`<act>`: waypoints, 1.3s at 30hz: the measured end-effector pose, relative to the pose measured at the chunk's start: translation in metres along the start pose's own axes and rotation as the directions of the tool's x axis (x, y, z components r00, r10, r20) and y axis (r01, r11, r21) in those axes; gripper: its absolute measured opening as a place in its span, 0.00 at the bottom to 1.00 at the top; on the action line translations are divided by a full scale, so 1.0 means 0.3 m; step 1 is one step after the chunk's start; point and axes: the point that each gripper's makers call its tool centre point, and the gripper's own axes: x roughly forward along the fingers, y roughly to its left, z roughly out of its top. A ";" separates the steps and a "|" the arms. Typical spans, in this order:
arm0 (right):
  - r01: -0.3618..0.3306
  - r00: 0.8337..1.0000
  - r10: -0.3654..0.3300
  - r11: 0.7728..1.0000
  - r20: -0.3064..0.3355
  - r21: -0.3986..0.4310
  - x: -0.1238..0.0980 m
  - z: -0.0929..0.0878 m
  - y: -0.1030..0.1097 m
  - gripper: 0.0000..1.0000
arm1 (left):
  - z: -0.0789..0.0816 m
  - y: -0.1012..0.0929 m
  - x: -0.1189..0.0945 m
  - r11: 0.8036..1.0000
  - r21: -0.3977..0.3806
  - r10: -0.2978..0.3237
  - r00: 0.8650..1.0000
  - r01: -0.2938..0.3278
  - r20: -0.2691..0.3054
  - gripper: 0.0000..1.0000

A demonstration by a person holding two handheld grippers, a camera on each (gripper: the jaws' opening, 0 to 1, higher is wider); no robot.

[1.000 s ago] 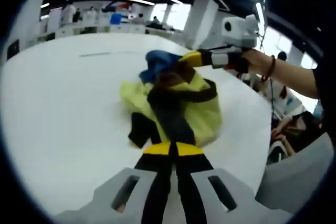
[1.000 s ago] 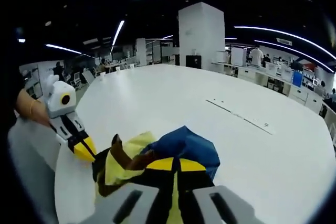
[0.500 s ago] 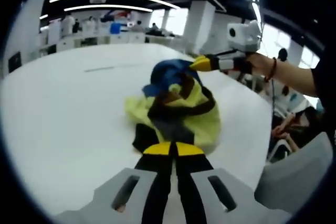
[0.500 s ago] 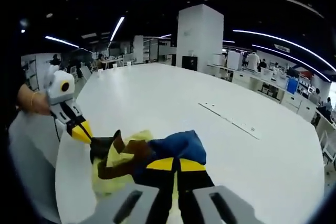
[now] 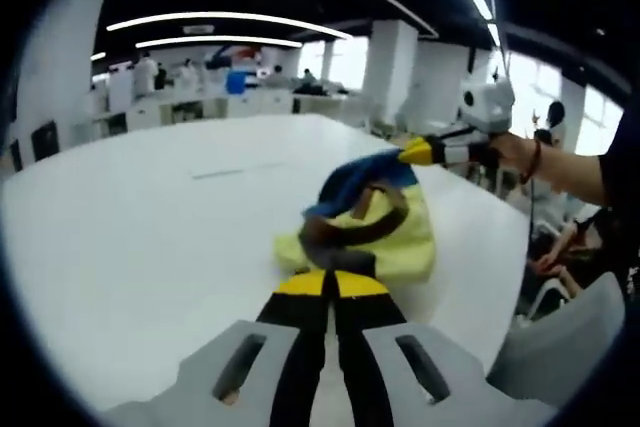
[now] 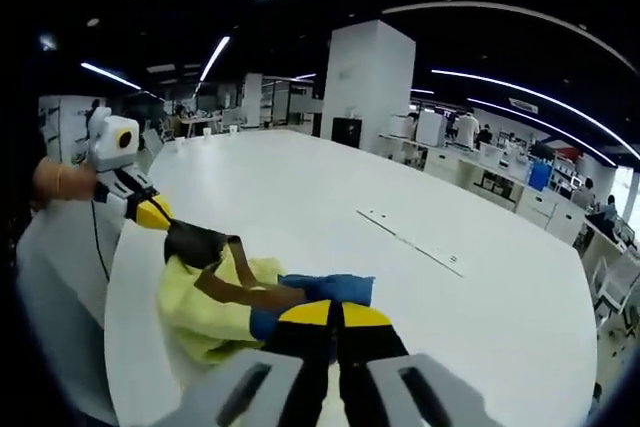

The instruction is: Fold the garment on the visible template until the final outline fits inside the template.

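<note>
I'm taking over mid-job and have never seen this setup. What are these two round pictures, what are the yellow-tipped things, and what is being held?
There is no robot arm here. A person holds a hand tool with two jaws in each hand, and a fisheye camera rides on each tool, looking forward along its jaws.

The left gripper view comes from the left gripper, whose jaws rise from the bottom of that picture; the right gripper enters from the right, held by a hand.

The right gripper view is the reverse: its own jaws at the bottom, the left gripper coming in from the left.

On the large white table lies one garment, yellow with blue and dark brown parts. Both grippers are shut on it, at opposite ends. I cannot make out a folding template.
</note>
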 end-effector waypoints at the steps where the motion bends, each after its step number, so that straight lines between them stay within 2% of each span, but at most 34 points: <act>1: 0.004 1.000 -0.004 1.000 0.004 0.002 -0.003 0.003 -0.003 0.00 | 0.009 0.004 -0.002 1.000 0.006 0.003 1.000 -0.003 0.002 0.00; 15: 0.104 0.989 -0.113 0.990 0.098 0.091 -0.054 0.107 -0.105 0.00 | 0.187 0.100 -0.038 0.997 0.074 0.033 0.997 -0.038 0.070 0.00; 21: 0.151 0.980 -0.165 0.981 0.112 0.117 -0.044 0.143 -0.149 0.00 | 0.256 0.161 -0.019 0.993 0.097 0.059 0.994 -0.068 0.089 0.00; 27: 0.193 0.971 -0.214 0.965 0.106 0.175 0.006 0.153 -0.217 0.00 | 0.328 0.224 0.052 0.988 0.125 0.080 0.992 -0.093 0.102 0.00; 32: 0.225 0.963 -0.249 0.951 0.098 0.212 0.045 0.144 -0.280 0.00 | 0.342 0.276 0.124 0.987 0.129 0.086 0.993 -0.096 0.085 0.00; 39: 0.248 0.956 -0.282 0.925 0.083 0.288 0.102 0.110 -0.362 0.00 | 0.343 0.357 0.216 0.990 0.072 0.114 0.990 -0.120 0.078 0.00</act>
